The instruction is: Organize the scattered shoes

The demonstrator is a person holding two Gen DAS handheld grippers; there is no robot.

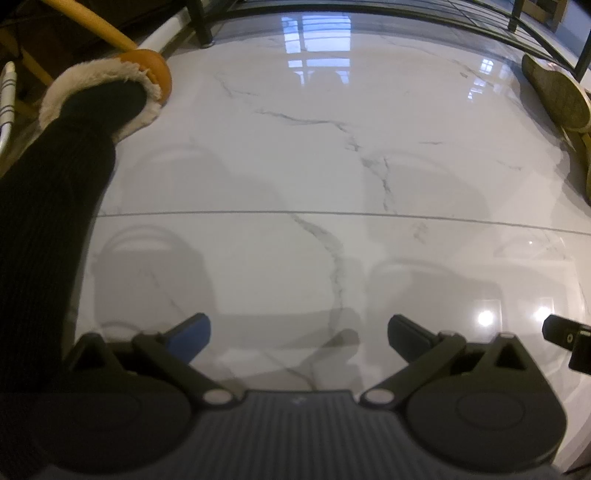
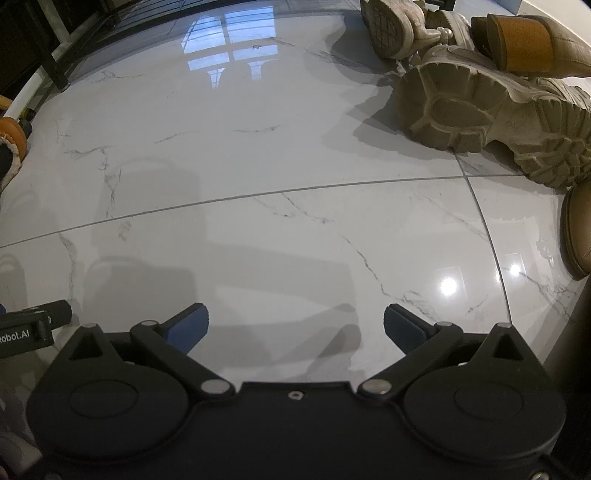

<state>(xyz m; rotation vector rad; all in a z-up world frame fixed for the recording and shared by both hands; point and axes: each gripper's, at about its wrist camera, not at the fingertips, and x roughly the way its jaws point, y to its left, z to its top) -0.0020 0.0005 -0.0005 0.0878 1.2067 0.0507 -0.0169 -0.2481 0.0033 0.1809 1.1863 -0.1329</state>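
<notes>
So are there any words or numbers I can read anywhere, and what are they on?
"Robot.AI" is on the black left claw's side, at the edge of the right wrist view; its start may be cut off.
A small stamped mark on the chunky boot sole looks like "39" or "68", too blurred to be sure.
Nothing else readable on the right claw, the other shoes or the marble floor.

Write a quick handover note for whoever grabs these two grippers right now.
Left gripper: open, empty, over bare marble floor.
Right gripper: open, empty, same floor.
Shoes: a loose pile to the right, with a chunky-soled boot on its side, a pale sneaker sole-up and a block-heeled shoe.
Black metal rack ahead.
Done: nothing visibly sorted.
Left: the whole pile.
</notes>
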